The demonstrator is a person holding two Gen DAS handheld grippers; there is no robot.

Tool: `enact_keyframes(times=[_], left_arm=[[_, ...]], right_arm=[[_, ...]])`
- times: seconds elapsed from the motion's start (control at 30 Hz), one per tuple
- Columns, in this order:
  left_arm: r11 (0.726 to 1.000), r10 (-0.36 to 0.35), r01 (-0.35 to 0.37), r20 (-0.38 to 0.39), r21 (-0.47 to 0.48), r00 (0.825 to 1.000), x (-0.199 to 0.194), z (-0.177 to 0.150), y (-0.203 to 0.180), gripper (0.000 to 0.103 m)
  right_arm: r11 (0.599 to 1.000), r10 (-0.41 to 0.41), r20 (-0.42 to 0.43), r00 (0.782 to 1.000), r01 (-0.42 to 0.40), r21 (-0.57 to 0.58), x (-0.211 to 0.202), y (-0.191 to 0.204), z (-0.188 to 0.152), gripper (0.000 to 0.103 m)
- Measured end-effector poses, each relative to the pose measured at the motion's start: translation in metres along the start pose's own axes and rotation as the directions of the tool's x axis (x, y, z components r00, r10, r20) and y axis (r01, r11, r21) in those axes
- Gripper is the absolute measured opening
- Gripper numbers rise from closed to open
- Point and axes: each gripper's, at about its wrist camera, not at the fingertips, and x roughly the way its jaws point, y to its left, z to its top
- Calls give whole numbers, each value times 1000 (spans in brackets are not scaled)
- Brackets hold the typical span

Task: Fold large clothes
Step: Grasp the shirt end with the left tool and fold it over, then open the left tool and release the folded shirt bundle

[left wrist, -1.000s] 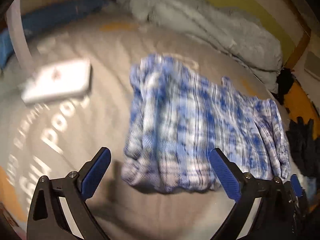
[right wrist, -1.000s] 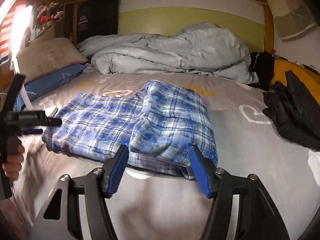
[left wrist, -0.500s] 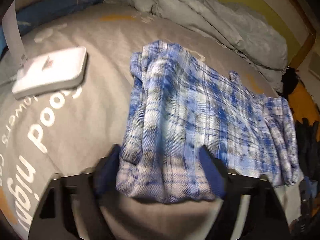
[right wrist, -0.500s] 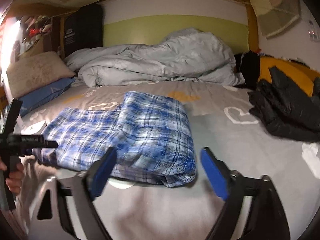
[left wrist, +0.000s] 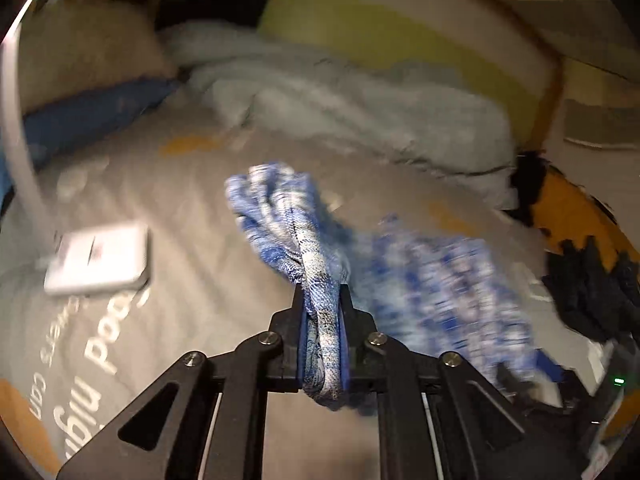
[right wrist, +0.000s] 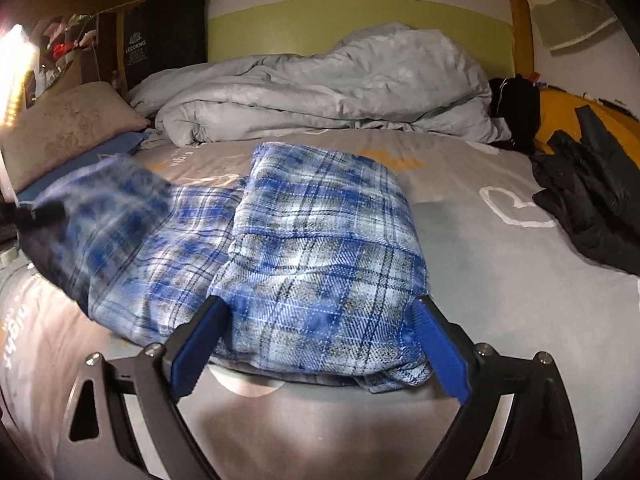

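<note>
A blue and white plaid shirt (right wrist: 320, 248) lies partly folded on the grey bed sheet (right wrist: 480, 272). My left gripper (left wrist: 323, 340) is shut on the shirt's left end (left wrist: 320, 312) and holds it bunched and lifted off the sheet; the rest of the shirt (left wrist: 440, 280) trails blurred to the right. My right gripper (right wrist: 316, 340) is open, its blue pads either side of the shirt's near folded edge. The left gripper shows blurred at the far left of the right wrist view (right wrist: 24, 216).
A white flat box (left wrist: 96, 258) lies on the sheet left of the shirt. A rumpled grey duvet (right wrist: 340, 88) fills the back. Pillows (right wrist: 68, 128) sit at the left. A black jacket (right wrist: 592, 200) and an orange cloth (right wrist: 568, 120) lie at the right.
My left gripper has closed on the shirt's left end and lifted it. My right gripper has moved forward so its open pads straddle the shirt's near edge.
</note>
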Motion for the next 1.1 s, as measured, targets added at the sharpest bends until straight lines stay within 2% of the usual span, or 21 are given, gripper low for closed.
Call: enact_keyframes(times=[0.1,0.2,0.3,0.33,0.47,0.53,0.57,0.6,0.63,0.67,0.7,0.77,0.8,0.87,0.9,0.93,1.0,1.1], left_arm=[[995,-55,49,66,93,996,-16,7,-42,11],[985,-126,118,57,125,990,-16,14,-80,11],[970,-189,179,47,162,981,-12,17,-119,10],[962,-219,208,41,178,975,-10,18,-133,10],[922,-312,304,-3,242,950,-3,7,-186,9],[894,-357,357,-51,271,933,5,-2,-211,5],[883,-371,377,-77,280,926,9,-9,-225,0],[872,-382,396,-107,286,918,15,-16,-235,0],[870,-375,397,-131,293,918,22,-23,-244,0],[877,-339,372,-158,304,928,34,-32,-251,0],[883,-307,352,-187,311,933,42,-43,-257,0],[896,-274,342,-253,282,928,68,-61,-261,0],[900,-280,350,-273,259,920,75,-69,-256,0],[884,-340,407,-280,230,898,69,-78,-246,0],[872,-365,429,-272,233,890,58,-82,-241,0],[865,-375,437,-260,247,890,48,-86,-236,0],[858,-366,423,-231,292,902,25,-93,-223,0],[885,-298,349,-202,308,933,9,-93,-200,3]], right_arm=[[1000,-4,-33,999,4,-8,4,-1,2,94],[1000,17,-35,999,-17,-17,-3,-1,5,93],[990,106,-44,993,-102,94,-21,-27,14,93],[986,104,-40,994,-97,138,-29,-40,18,93],[963,-45,-22,999,50,266,-60,-105,30,93],[939,-126,0,992,119,322,-72,-137,30,93],[929,-148,-6,989,141,343,-74,-148,29,93],[914,-164,-11,986,156,373,-77,-162,28,93],[902,-169,-11,986,159,400,-78,-171,26,93],[890,-166,-14,986,156,429,-79,-180,24,93],[881,-154,-22,988,147,450,-78,-186,22,93],[874,-132,-27,991,129,468,-77,-193,19,93],[877,-128,-25,991,125,465,-77,-193,20,93],[888,-131,-20,991,126,443,-75,-190,22,93],[896,-136,-16,991,130,425,-75,-187,24,93],[902,-142,-11,990,134,411,-75,-185,24,93],[913,-140,8,990,126,388,-75,-180,25,93],[928,-55,33,998,39,370,-72,-169,27,93]])
